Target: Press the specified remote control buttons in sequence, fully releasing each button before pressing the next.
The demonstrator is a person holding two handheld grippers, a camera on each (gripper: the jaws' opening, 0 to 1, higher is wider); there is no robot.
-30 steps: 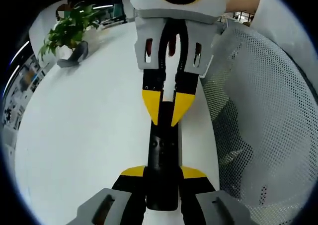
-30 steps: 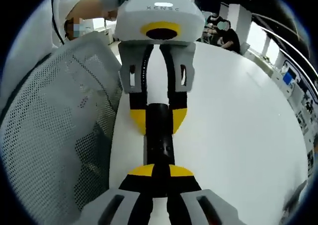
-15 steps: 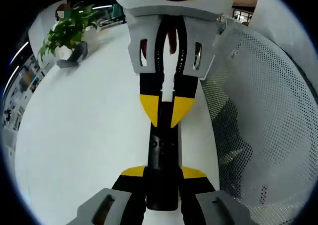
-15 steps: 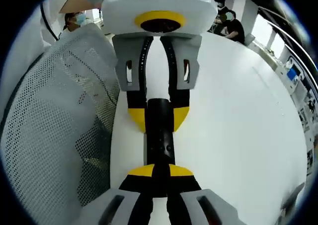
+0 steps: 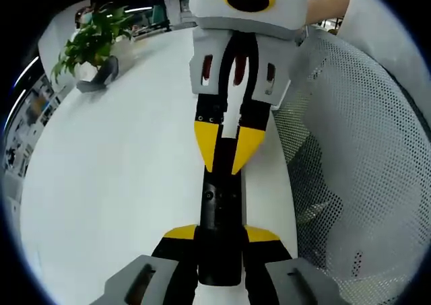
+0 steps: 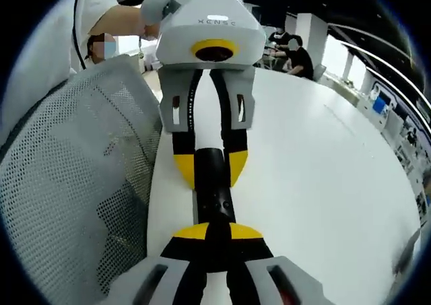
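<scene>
A black remote control [image 5: 221, 207] lies lengthwise over the white table [image 5: 114, 177]. My left gripper [image 5: 221, 235] is shut on its near end, one yellow fingertip on each side. My right gripper [image 5: 227, 162] comes down from the top of the left gripper view, shut, with its yellow tips meeting in a point just above the remote's far end. I cannot tell whether they touch it. In the right gripper view, the right gripper [image 6: 217, 229] is shut over the remote [image 6: 214, 194], and the left gripper [image 6: 211, 174] holds the remote from the far side.
A grey mesh chair back [image 5: 357, 163] stands close along the table's edge, also seen as the chair [image 6: 74, 184]. A potted plant [image 5: 91, 46] sits at the far left of the table. A person's hand [image 6: 151, 9] holds the left gripper, and other people sit in the background.
The right gripper has drawn back a little from the remote's end and shifted slightly sideways, staying shut. The left gripper still holds the remote in the same place.
</scene>
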